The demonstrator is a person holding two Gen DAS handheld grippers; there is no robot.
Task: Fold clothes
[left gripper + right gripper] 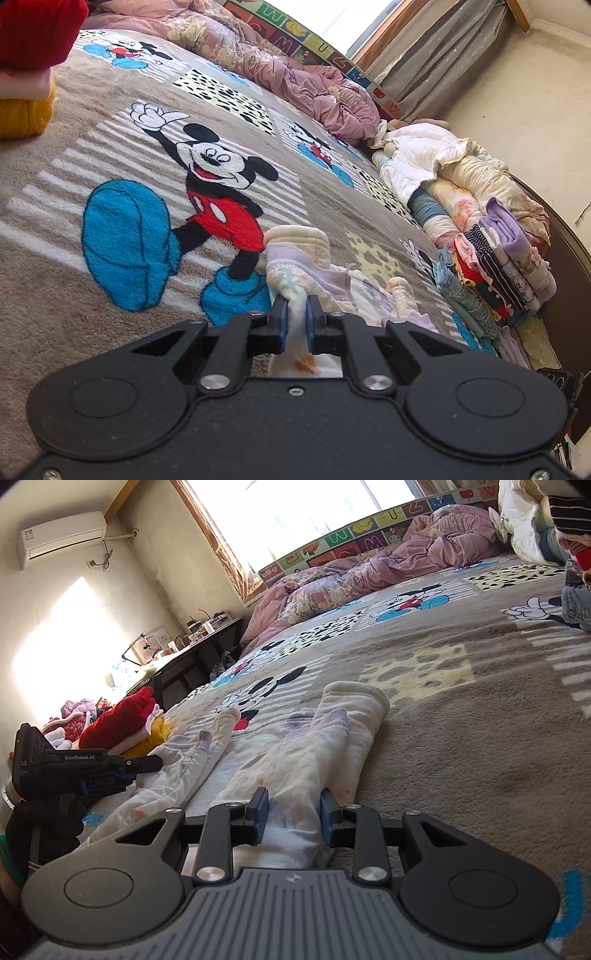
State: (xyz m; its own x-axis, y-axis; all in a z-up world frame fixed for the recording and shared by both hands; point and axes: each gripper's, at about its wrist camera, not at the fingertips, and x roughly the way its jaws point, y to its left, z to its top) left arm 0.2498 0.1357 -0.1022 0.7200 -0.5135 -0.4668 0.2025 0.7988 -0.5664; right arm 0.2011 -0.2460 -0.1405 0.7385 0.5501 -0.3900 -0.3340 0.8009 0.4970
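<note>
1. Bed blanket [92,177], grey-brown with cartoon mouse prints, fills both views; everything lies on it.
2. Pink quilt [295,74], crumpled, along the far edge at 12 o'clock in the left wrist view, 1 o'clock in the right wrist view.
3. Stack of folded clothes [495,266] at 3 o'clock in the left wrist view, beside a white padded jacket [417,155] at 2 o'clock.
4. Red and yellow knit pile [125,720] at 9 o'clock in the right wrist view.
5. Pale printed garment [295,746], small and cream-lilac, spread flat at centre, one part rolled lengthwise toward 1 o'clock.
6. Right gripper [291,812] at 6 o'clock: blue pads either side of the garment's near rolled end, pressing the cloth, clamped on it.
7. Left gripper [294,321] at 6 o'clock in its own view: jaws nearly together, pinching a bunched fold of the same garment. Seen at 9 o'clock from the right wrist view, held by a black-gloved hand [44,823].
</note>
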